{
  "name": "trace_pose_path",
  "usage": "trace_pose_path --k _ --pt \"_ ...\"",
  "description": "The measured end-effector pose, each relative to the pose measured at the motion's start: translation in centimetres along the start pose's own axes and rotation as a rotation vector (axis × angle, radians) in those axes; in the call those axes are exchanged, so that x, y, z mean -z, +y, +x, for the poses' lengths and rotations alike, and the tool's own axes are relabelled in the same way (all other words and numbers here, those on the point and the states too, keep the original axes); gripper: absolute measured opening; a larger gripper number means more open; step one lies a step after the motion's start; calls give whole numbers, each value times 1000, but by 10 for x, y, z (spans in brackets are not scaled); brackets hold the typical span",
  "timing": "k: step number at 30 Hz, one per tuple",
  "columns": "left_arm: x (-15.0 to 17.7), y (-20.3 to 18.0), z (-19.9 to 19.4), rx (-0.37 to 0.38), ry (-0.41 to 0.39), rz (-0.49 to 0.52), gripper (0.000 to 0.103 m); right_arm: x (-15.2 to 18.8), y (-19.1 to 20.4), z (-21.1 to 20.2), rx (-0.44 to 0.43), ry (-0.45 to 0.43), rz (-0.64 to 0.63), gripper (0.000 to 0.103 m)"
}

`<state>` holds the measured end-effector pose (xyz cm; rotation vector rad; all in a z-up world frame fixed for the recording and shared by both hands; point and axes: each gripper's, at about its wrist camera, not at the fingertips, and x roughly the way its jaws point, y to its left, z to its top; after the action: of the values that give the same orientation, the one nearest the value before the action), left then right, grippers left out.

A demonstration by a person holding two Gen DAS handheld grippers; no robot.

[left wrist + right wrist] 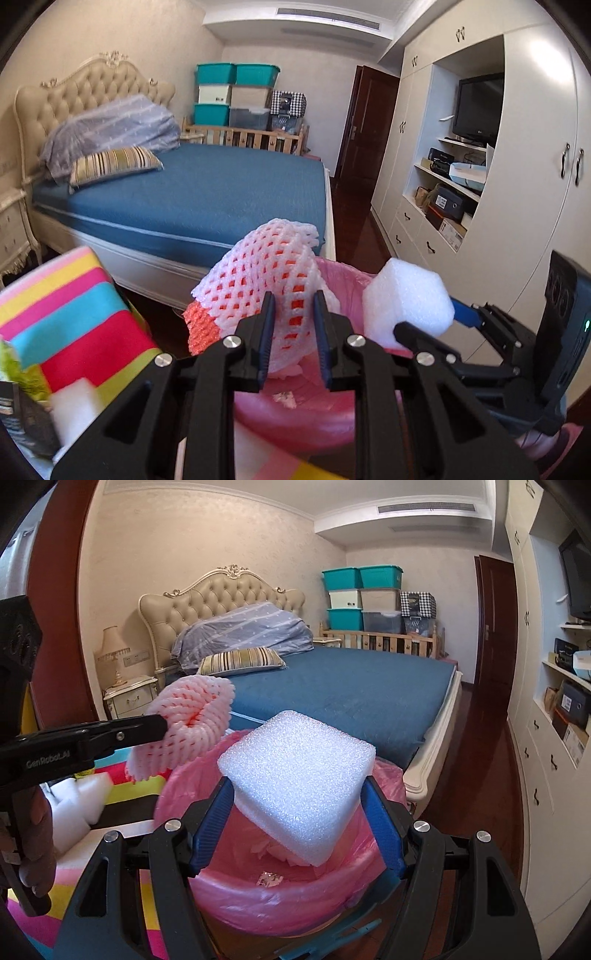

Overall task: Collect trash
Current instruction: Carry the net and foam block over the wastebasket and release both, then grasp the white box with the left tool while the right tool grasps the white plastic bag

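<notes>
From the left wrist, the left gripper (293, 314) pinched a soft pink foam net (266, 266) above the pink-lined bin (295, 424), not yet dropped; white foam scraps (74, 406), possibly more trash, lay on the striped mat (74, 314).

From the right wrist, the right gripper (297, 812) clamped a pebbly white foam block (295, 771) over the bin.

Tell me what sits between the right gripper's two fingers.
A white foam block, squeezed between the right gripper's blue fingers above the pink-lined trash bin. The right wrist view shows it.
</notes>
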<state>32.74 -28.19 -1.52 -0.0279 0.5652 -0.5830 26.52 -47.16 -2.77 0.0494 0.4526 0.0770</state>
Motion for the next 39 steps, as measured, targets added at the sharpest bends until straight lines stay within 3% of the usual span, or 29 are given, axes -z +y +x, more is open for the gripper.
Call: trace_pose_path --k 3,5,7,9,11,14,21,25,30,39 --pt "-1 4 8 20 13 -19 30 3 0 8 -16 3 4 71" --pt "1 8 8 4 2 -35 55 5 -5 10 -14 5 23 78" --pt "0 12 4 -13 -16 -53 68 8 -7 5 -6 2 35 78" --pt "1 15 -3 -34 -28 -61 75 11 -9 -3 -3 -6 50 79" --pt "3 19 -17 -64 -54 -75 89 11 -9 -11 -2 -15 61 80" --pt "6 23 -40 -117 -94 -82 98 12 -8 -27 -2 -19 72 80" --pt "19 30 -94 -169 -113 -82 98 15 20 -62 -24 -30 68 85" --pt "33 33 -126 -230 -99 -57 98 19 50 -73 -67 -22 65 85" --pt "59 57 -177 -279 -99 -102 98 30 96 -72 -154 24 52 85" --pt "107 111 -275 -479 -113 -167 98 43 183 -70 -278 85 -44 85"
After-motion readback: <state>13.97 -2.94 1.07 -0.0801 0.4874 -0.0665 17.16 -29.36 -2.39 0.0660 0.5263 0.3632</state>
